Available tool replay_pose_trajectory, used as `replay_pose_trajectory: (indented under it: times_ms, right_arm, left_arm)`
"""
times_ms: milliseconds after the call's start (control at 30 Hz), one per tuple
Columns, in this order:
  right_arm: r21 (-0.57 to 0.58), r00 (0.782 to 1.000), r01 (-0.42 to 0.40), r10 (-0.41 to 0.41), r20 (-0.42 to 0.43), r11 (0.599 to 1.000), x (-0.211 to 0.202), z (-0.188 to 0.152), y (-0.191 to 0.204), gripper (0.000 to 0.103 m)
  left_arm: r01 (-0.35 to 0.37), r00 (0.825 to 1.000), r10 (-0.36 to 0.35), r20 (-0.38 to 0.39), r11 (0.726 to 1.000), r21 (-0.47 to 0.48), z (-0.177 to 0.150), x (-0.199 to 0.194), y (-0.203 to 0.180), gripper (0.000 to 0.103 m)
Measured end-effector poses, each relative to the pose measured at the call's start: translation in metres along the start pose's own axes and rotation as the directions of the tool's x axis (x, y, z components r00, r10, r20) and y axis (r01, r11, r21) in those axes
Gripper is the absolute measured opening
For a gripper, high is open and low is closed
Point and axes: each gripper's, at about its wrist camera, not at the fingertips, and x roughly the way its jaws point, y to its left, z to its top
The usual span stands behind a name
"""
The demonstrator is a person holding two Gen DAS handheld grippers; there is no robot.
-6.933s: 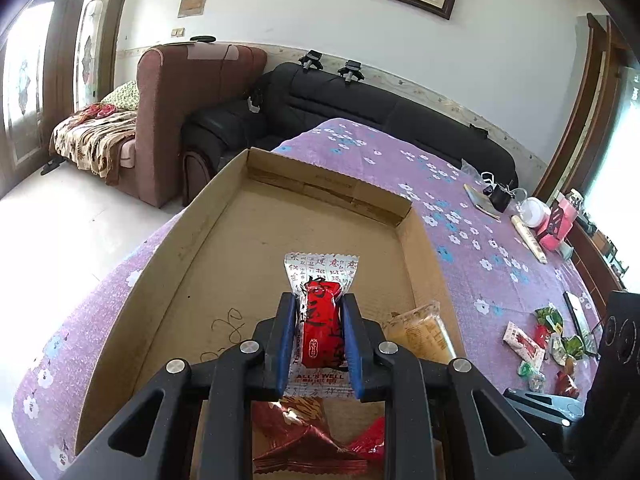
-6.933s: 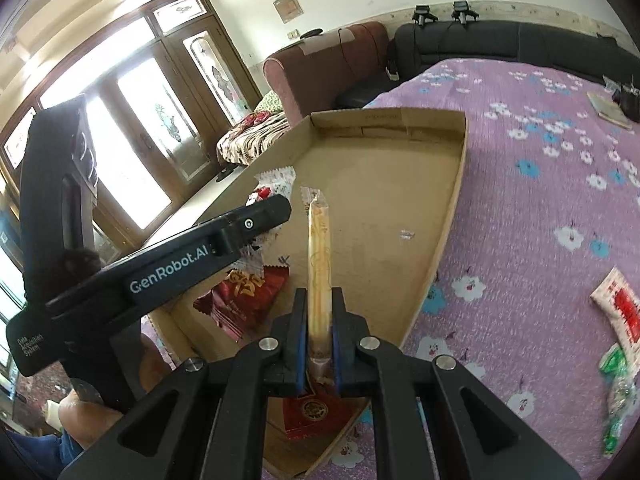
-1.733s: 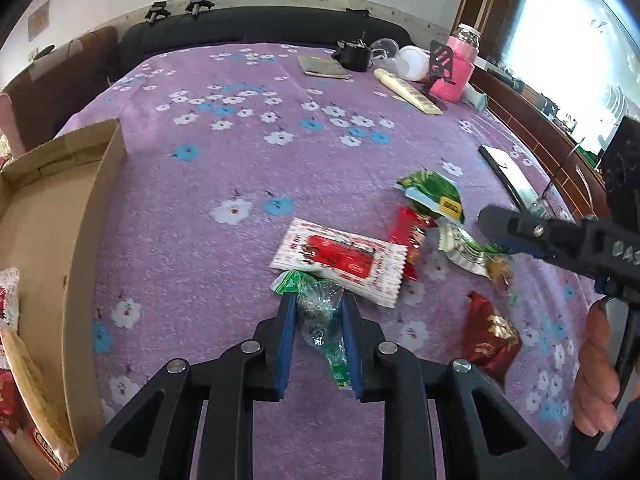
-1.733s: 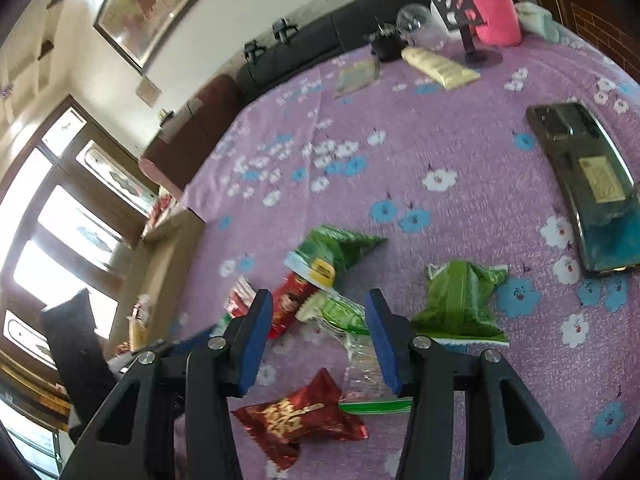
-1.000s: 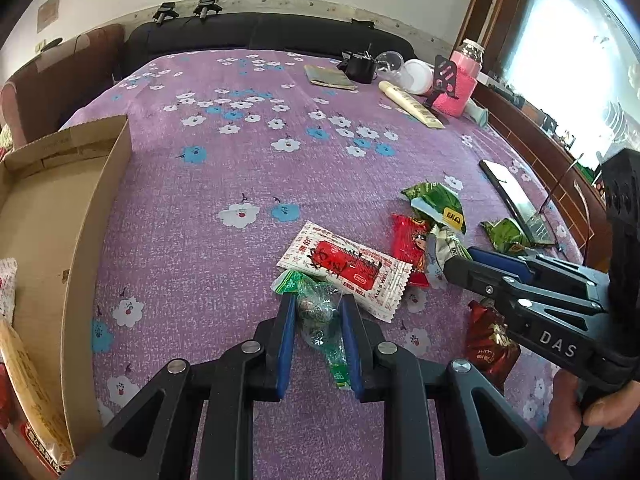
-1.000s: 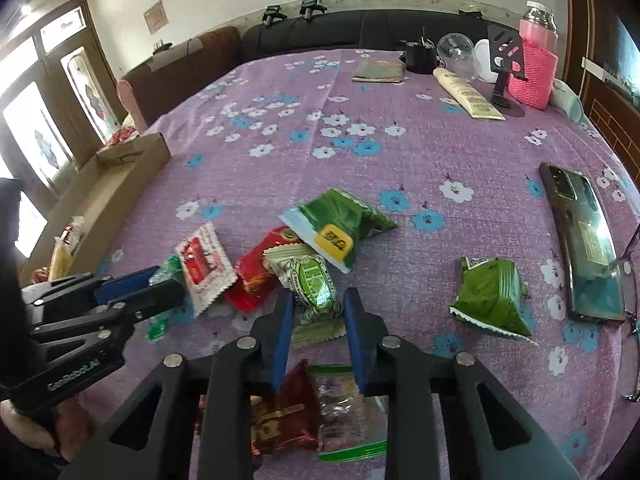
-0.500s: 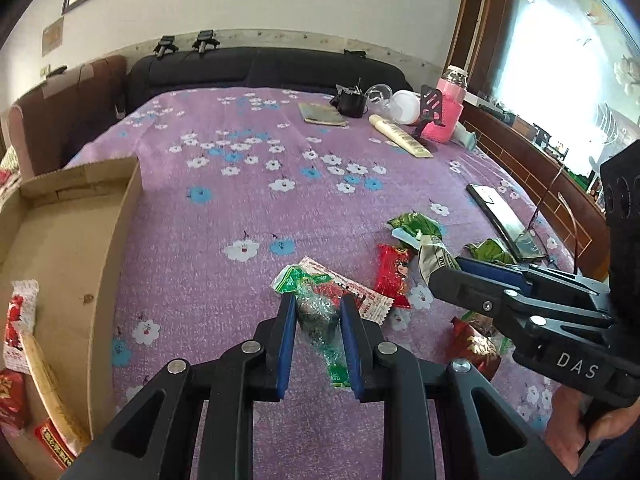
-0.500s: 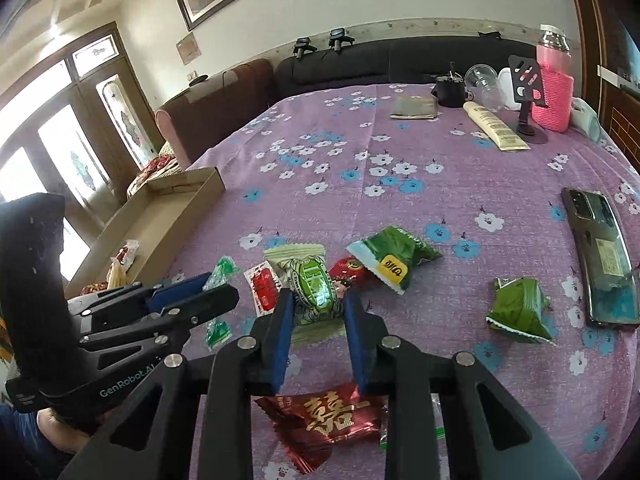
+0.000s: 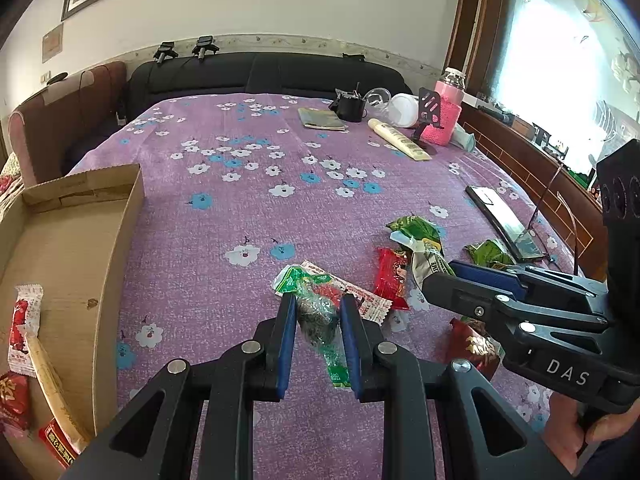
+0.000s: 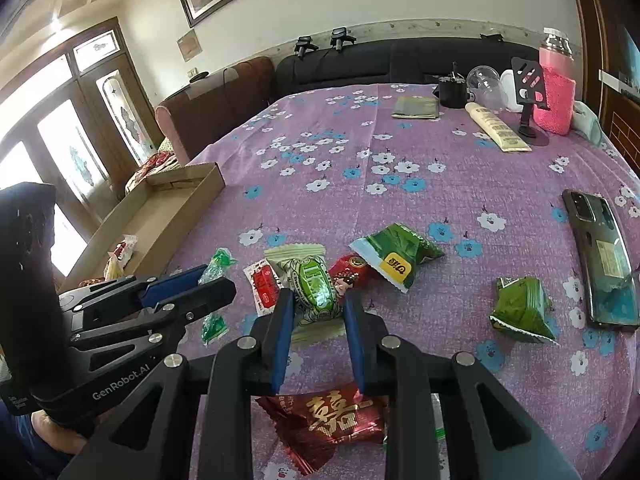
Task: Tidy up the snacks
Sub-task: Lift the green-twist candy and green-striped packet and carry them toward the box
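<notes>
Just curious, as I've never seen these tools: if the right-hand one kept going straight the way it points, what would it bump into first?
Probably the snacks just ahead: the right gripper, holding a green-and-cream packet, points down at a red packet on the purple tablecloth. Depth is uncertain.

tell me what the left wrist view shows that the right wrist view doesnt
Only the left wrist view: the long pale stick snack and red packets low in the cardboard box, and the bright window on the right.

Only the right wrist view: the red packet with gold characters in full below the right hand-held gripper, and the glass doors on the left.

Both: the left hand-held gripper shut on a clear green-ended candy, the right one shut on a green and cream packet, the phone, the purple flowered cloth.
</notes>
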Motion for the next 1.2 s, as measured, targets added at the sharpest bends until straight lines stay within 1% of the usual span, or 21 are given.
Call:
replay_pose_trajectory:
  times_ms: [300, 633, 1200]
  right_arm:
    - [-0.005, 1.0, -0.001, 0.001, 0.004, 1.0, -0.001, 0.0, 0.001, 0.024]
    - [-0.013, 1.0, -0.002, 0.002, 0.014, 1.0, -0.002, 0.0, 0.004, 0.024]
    - [-0.011, 1.0, -0.001, 0.002, 0.023, 1.0, -0.005, 0.003, 0.005, 0.024]
  left_arm:
    - [-0.016, 1.0, 0.016, 0.013, 1.0, 0.003, 0.0, -0.003, -0.001, 0.023]
    - [-0.058, 0.997, 0.057, 0.053, 0.998, 0.012, 0.0, -0.01, -0.003, 0.023]
    - [-0.101, 0.99, 0.097, 0.106, 0.994, 0.03, -0.001, -0.019, -0.008, 0.023]
